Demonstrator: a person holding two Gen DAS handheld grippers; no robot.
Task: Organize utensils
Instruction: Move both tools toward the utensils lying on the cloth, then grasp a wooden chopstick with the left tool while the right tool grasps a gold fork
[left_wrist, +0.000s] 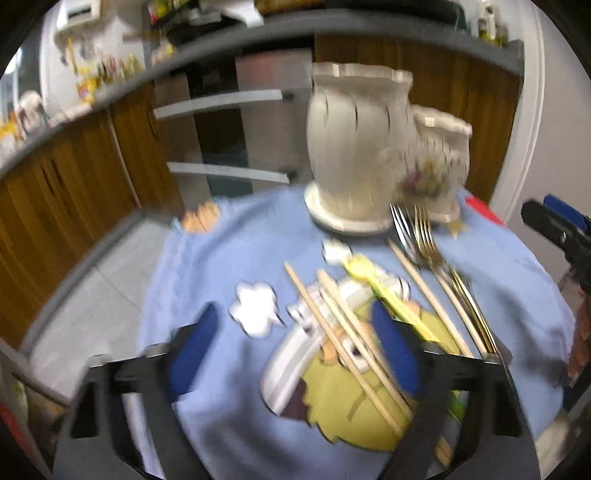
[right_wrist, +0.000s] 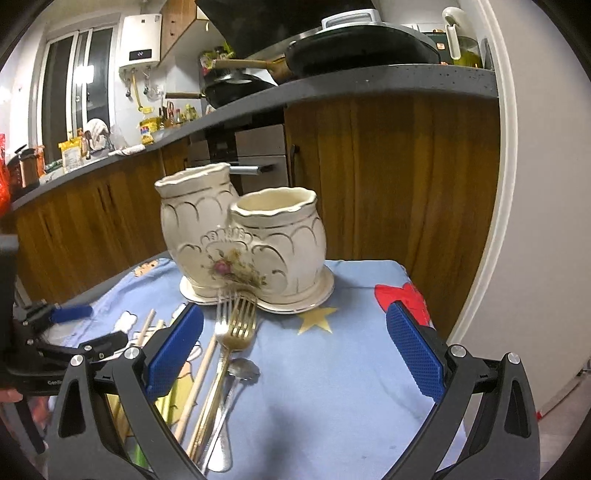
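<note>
A cream ceramic double utensil holder (left_wrist: 351, 147) (right_wrist: 240, 240) stands at the far side of the table, both pots empty as far as I see. On the blue cartoon cloth (left_wrist: 240, 251) (right_wrist: 351, 332) lie several wooden chopsticks (left_wrist: 332, 332) (right_wrist: 199, 373), a yellow-green plastic spoon (left_wrist: 369, 273), gold and silver forks (left_wrist: 424, 236) (right_wrist: 236, 325) and a silver spoon (right_wrist: 242, 369). My left gripper (left_wrist: 295, 347) hangs just above the cloth with a pair of chopsticks between its blue pads, which do not press on them. My right gripper (right_wrist: 293, 350) stands wide open, with the forks lying under its left side.
Wooden cabinets (right_wrist: 388, 177) and an oven with metal handles (left_wrist: 221, 103) stand close behind the table under a grey counter (right_wrist: 369, 81) crowded with pans. Tiled floor (left_wrist: 92, 295) lies off the table's left edge. A white wall (right_wrist: 535, 221) is at the right.
</note>
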